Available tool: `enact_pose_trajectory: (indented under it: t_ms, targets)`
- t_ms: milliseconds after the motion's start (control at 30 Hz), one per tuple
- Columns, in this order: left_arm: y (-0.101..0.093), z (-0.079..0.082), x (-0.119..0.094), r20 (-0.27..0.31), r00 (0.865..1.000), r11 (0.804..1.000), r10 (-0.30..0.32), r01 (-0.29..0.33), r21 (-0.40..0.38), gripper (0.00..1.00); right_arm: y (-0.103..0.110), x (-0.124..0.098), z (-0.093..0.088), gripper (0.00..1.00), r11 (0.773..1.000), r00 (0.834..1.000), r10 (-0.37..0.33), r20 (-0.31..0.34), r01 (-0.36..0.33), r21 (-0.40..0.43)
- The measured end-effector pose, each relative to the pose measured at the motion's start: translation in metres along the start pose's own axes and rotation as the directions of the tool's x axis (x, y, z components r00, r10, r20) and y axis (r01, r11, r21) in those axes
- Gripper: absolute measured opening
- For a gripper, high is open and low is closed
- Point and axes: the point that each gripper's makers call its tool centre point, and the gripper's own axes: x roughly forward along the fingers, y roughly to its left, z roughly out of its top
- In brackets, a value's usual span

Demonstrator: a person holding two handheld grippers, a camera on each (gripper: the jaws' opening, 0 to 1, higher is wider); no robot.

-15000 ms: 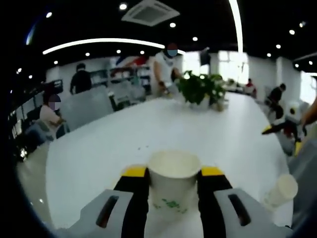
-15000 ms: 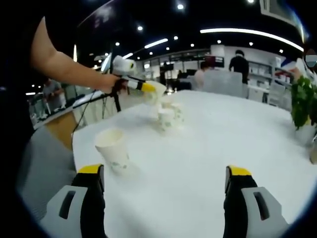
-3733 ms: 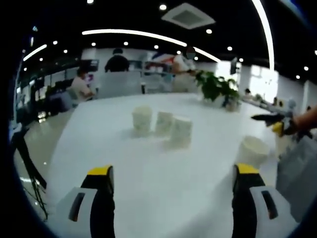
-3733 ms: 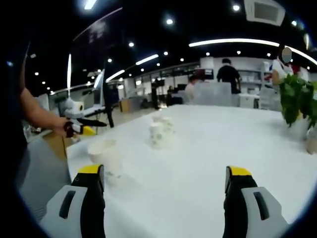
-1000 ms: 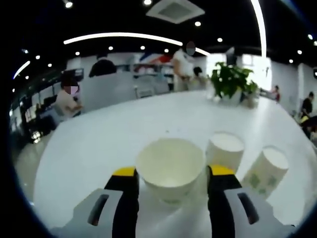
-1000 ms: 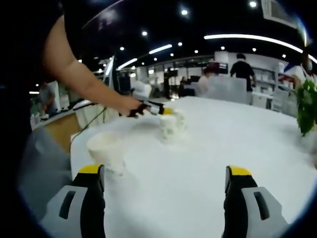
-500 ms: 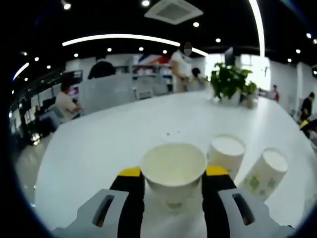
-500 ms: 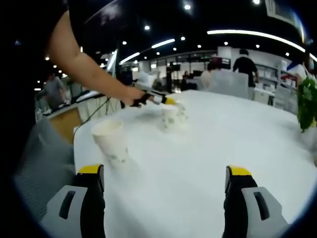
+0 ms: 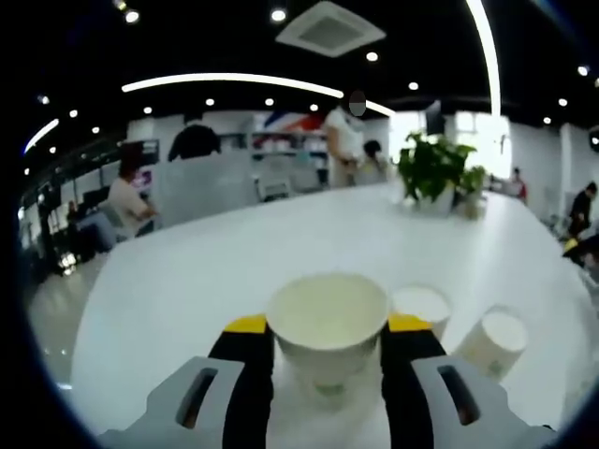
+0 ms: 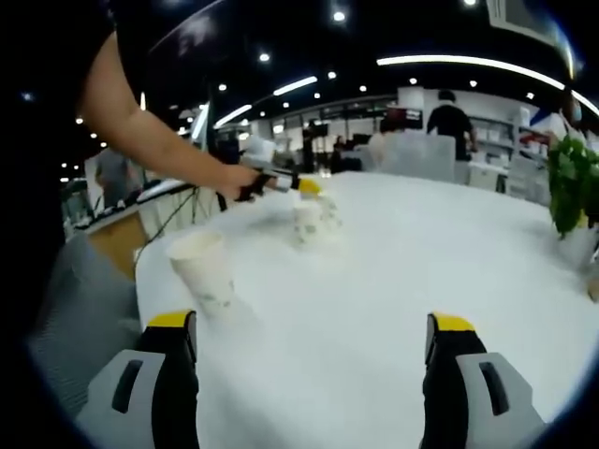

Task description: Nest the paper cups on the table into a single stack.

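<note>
In the left gripper view, my left gripper (image 9: 328, 327) is shut on a white paper cup (image 9: 328, 313), which it holds upright with the mouth toward the camera. Two more paper cups (image 9: 421, 307) (image 9: 494, 339) stand below and to the right on the white table (image 9: 234, 271). The right gripper view has my right gripper (image 10: 312, 374) open above the table with nothing between its jaws. A lone paper cup (image 10: 201, 269) with a green print stands left of it. Farther off, a person's arm holds the left gripper (image 10: 281, 182) just above a small cluster of cups (image 10: 309, 221).
A potted plant (image 9: 433, 170) stands at the table's far side, seen also as the potted plant (image 10: 571, 201) at the right edge. People and chairs (image 9: 197, 178) are beyond the table. The table edge (image 10: 140, 281) runs close to the lone cup.
My left gripper's jaws have drawn in tight on the cup and raised it; the two neighbouring cups now sit lower in its view. My right gripper stays open.
</note>
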Motion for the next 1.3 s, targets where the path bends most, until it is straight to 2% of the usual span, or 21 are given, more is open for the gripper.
enact_pose_trajectory:
  t_ms: [433,633,833,1100,1300]
  targets:
    - [0.004,0.035,-0.004,0.043,0.999,1.000,0.006,-0.005,-0.010,0.44,-0.007,-0.008,-0.001,1.00,1.000,1.000,-0.022,0.002,0.022,0.000]
    - [0.003,0.040,-0.007,0.044,0.999,1.000,0.004,-0.004,0.003,0.43,-0.006,-0.007,-0.001,1.00,1.000,1.000,-0.025,-0.001,0.025,-0.010]
    - [0.001,0.046,-0.012,0.053,0.999,1.000,0.000,0.001,-0.016,0.43,-0.007,-0.009,0.002,1.00,1.000,1.000,-0.029,0.006,0.029,-0.011]
    - [-0.008,0.056,-0.021,0.070,0.997,1.000,-0.011,0.012,-0.013,0.43,-0.006,-0.009,0.004,1.00,0.999,0.999,-0.032,0.012,0.033,-0.011]
    - [-0.021,0.065,-0.027,0.079,0.996,0.999,-0.033,0.034,-0.009,0.43,-0.006,-0.011,0.009,1.00,0.999,0.999,-0.036,0.035,0.035,0.019]
